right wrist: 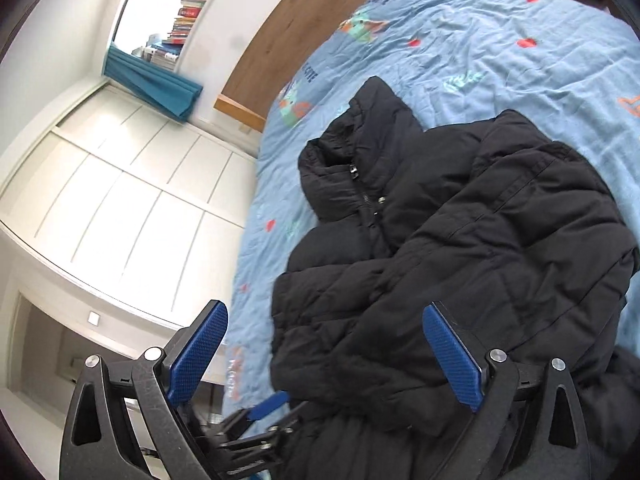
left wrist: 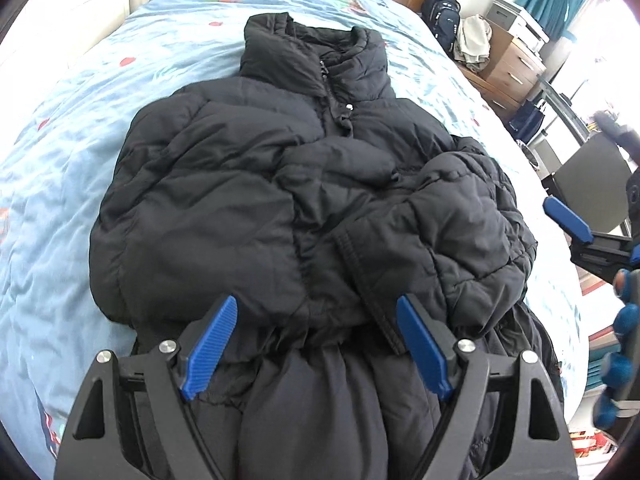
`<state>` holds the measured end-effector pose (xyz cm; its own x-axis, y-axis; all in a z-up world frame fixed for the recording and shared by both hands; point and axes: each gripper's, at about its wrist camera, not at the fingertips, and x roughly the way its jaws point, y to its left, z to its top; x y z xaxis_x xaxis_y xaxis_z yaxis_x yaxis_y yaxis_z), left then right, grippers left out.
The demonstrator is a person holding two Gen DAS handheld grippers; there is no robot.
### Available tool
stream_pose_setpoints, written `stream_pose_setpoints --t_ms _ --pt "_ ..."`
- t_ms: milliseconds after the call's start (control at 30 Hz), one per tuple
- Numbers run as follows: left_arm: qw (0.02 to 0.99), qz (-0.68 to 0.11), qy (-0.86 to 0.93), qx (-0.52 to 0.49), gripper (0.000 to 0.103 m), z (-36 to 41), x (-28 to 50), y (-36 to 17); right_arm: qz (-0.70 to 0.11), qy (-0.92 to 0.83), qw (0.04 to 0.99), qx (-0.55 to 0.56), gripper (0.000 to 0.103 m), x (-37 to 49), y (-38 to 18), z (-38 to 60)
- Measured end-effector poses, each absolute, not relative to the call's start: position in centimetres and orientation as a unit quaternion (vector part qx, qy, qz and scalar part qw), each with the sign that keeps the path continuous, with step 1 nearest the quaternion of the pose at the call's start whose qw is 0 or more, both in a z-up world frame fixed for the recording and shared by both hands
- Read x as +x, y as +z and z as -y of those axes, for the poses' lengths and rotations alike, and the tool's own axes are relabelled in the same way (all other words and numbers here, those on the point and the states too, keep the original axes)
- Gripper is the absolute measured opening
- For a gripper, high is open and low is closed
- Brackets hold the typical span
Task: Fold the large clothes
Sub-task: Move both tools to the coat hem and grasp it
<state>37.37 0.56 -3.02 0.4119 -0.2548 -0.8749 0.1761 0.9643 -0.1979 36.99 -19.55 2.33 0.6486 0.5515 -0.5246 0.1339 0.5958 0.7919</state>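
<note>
My left gripper (left wrist: 316, 344) and right gripper (right wrist: 336, 356) hover, jaws spread and empty, over the black puffer jacket (left wrist: 280, 208) on the bed (left wrist: 60, 168). Its folded-in sleeve, probably loosely bunched, could spring open when pinched.

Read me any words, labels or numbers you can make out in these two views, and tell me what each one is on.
Dark blue print on the bedspread, by the cartoon figures: partly legible, ends in "CUTE"; the rest is cut off or distorted.
Book spines on the stack of books by the window: too small to read.
Black puffer jacket: no readable label or brand.
Left gripper and right gripper: no markings.
</note>
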Motion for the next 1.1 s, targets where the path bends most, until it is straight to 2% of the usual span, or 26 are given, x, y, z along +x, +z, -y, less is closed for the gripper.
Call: stream_pose_setpoints --t_ms 400,567,733,1100 --pt "0.839 -0.527 -0.128 -0.038 0.082 1.3 39.0 -3.6 -0.409 0.11 0.803 0.419 0.1 37.9 2.4 21.6" --pt "0.847 -0.516 -0.124 -0.024 0.082 1.3 41.7 -3.2 -0.427 0.08 0.823 0.367 0.1 40.2 1.8 22.4" --pt "0.855 -0.508 -0.101 -0.027 0.082 -1.2 46.7 -3.0 -0.45 0.076 0.832 0.315 0.1 44.2 0.3 22.9" --pt "0.867 -0.491 -0.07 -0.049 0.082 -5.8 60.4 -2.8 -0.459 0.085 0.838 0.284 0.1 56.1 -2.1 24.7"
